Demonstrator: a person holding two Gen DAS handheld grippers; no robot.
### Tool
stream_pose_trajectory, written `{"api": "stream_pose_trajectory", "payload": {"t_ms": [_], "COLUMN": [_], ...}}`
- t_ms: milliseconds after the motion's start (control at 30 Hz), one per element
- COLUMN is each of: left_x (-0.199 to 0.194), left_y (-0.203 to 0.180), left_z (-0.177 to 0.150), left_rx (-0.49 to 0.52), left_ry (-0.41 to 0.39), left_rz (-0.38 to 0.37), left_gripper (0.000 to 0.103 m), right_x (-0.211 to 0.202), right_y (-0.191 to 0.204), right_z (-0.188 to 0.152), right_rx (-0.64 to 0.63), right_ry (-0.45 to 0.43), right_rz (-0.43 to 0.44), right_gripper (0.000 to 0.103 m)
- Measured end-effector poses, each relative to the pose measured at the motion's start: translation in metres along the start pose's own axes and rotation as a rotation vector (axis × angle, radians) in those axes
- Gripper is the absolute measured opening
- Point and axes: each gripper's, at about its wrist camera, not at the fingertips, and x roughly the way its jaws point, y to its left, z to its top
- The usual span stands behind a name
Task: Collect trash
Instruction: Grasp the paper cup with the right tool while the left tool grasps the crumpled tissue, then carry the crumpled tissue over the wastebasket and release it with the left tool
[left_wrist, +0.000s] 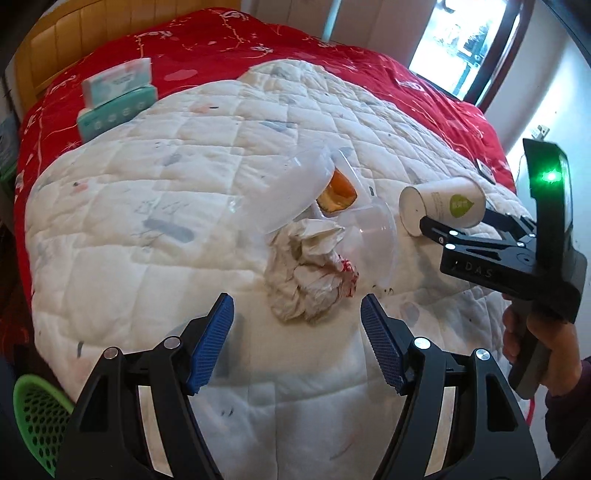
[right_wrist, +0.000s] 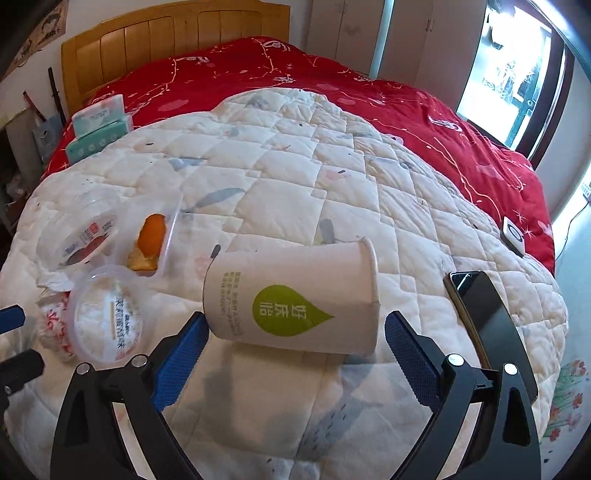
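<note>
while the paper cup (right_wrist: 291, 295) lies sideways — right gripper (right_wrist: 293, 354) spread around it.

The right gripper (right_wrist: 293, 363) stands wide open over a white quilt (right_wrist: 280, 192), its blue pads (right_wrist: 412, 354) on either side of a white paper cup (right_wrist: 291, 295) that lies on its side with a green drop-shaped logo facing up and its open rim toward the right. To the left lie a clear plastic container (right_wrist: 79, 232), an orange peel (right_wrist: 149, 240), a round clear lid (right_wrist: 107, 314) with a printed label, and crumpled tissue (right_wrist: 51, 321) partly beneath it. A black phone (right_wrist: 487, 321) lies just right of the right finger, and a stack of tissue packs (right_wrist: 99, 127) sits far back on the red bedspread (right_wrist: 369, 85).
</note>
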Motion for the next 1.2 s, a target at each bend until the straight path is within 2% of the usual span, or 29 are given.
{"api": "stream_pose_trajectory", "payload": {"t_ms": [33,233,300,567,833,1200], "left_x": [0.004,0.016,0.019,0.017,-0.015,-0.089], "left_y": [-0.002,-0.001,0.001,-0.007,-0.005,0.008], "left_z": [0.001,0.005,0.006,0.002,-0.015,-0.046], "left_rx": [0.011,0.023,0.021,0.055,0.026,-0.022], "left_ry": [0.006,0.01,0.016,-0.006,-0.036,-0.116], "left_rz": [-0.008,-0.02,-0.035,-0.013,-0.01,0.047], "left_gripper": [0.069,0.057,0.047,0.036,0.033,0.033], "right_x": [0.0,-0.005,-0.009,-0.035,-0.07,-0.123], "right_y": [-0.001,-0.009,-0.013,-0.022,-0.012,0.023], "right_z": [0.001,-0.001,-0.004,-0.016,-0.032,-0.058], "right_rx": [0.001,0.004,0.012,0.041,0.037,-0.009], "right_ry": [0.002,-0.006,-0.006,-0.025,-0.055,-0.094], "right_rz": [0.007,0.015,0.022,0.077,0.135,0.234], "right_gripper": [0.081,0.081,0.081,0.081,0.081,0.081]}}
